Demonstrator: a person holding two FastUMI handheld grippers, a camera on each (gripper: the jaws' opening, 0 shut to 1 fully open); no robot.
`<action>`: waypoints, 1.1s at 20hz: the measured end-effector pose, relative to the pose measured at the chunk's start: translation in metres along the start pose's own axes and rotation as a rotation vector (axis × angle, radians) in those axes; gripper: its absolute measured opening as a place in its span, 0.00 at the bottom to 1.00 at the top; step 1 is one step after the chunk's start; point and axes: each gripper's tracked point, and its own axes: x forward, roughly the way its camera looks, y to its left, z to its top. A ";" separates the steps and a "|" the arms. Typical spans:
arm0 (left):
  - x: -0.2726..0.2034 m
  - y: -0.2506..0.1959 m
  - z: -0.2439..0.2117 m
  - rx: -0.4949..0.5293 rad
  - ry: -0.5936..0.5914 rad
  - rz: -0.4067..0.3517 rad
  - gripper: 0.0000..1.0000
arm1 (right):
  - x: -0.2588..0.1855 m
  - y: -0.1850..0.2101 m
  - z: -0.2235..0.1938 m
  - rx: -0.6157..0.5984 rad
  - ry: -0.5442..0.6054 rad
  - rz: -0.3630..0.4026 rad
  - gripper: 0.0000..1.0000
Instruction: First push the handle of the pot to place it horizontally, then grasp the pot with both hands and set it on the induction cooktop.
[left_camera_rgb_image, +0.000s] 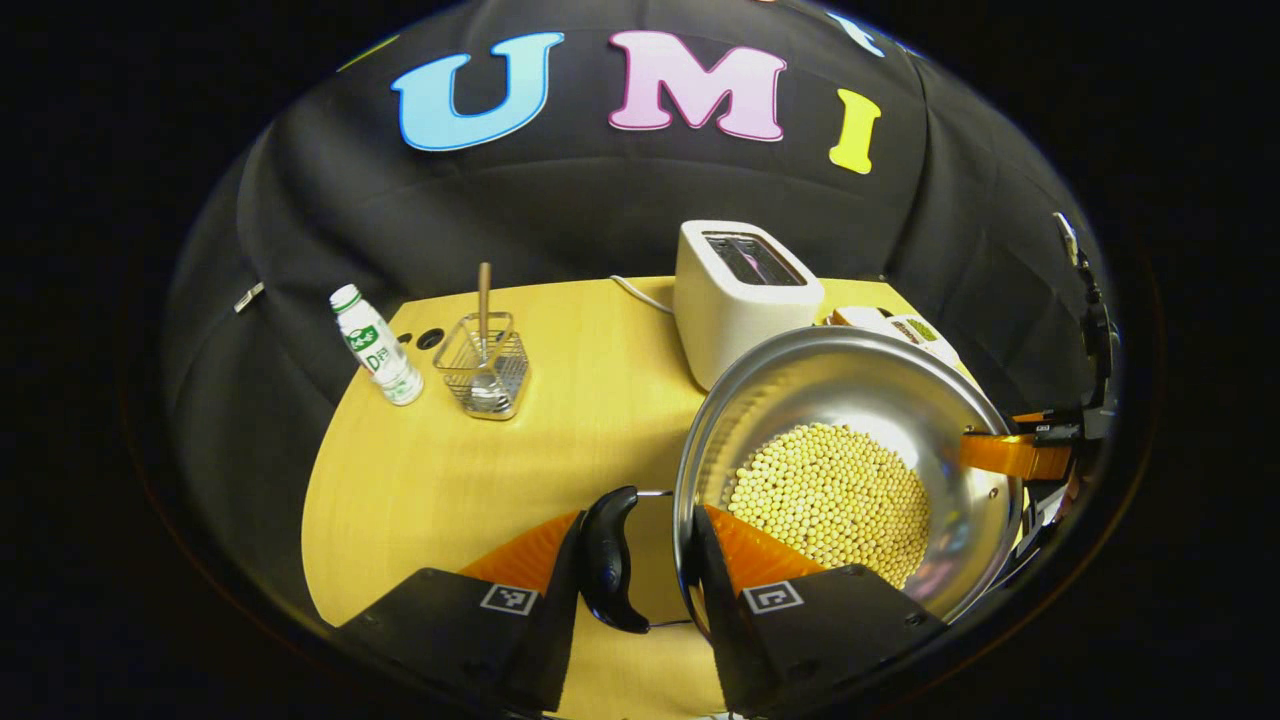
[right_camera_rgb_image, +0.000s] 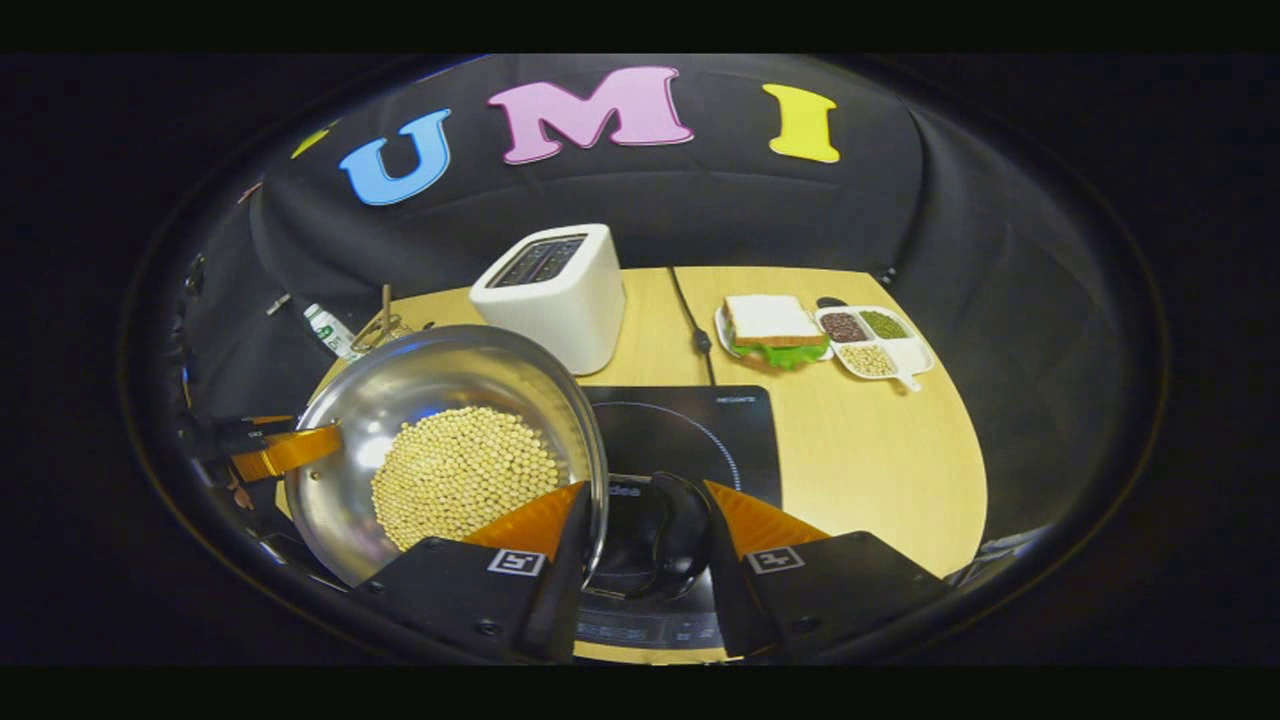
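1. Table (right_camera_rgb_image: 880, 470): induction cooktop (right_camera_rgb_image: 690, 425) lies just right of the pot (right_camera_rgb_image: 400, 400); carry it level.
2. Pot, full of beans (right_camera_rgb_image: 465, 475), appears lifted and tilted; level it.
3. Left gripper (left_camera_rgb_image: 640, 560) and right gripper (right_camera_rgb_image: 645, 535): jaws each straddle a handle; whether they clamp, you cannot tell.

Left gripper (left_camera_rgb_image: 640, 570) and right gripper (right_camera_rgb_image: 645, 545) each level, jaws partly spread around a handle at opposite sides, fingers pointing forward

Bright overhead light floods the table (left_camera_rgb_image: 560, 420) and glares off the steel pot (left_camera_rgb_image: 850, 380); both fisheye views stay sharp at centre, bending and darkening toward their edges.
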 end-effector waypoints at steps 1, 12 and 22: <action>0.004 -0.008 0.002 0.006 0.001 -0.005 0.60 | 0.001 -0.009 0.000 0.004 0.004 -0.006 0.58; 0.042 -0.064 0.013 0.031 0.019 -0.029 0.60 | 0.017 -0.069 -0.002 0.034 0.027 -0.034 0.58; 0.064 -0.075 0.002 0.018 0.033 -0.032 0.60 | 0.035 -0.085 -0.008 0.021 0.044 -0.046 0.58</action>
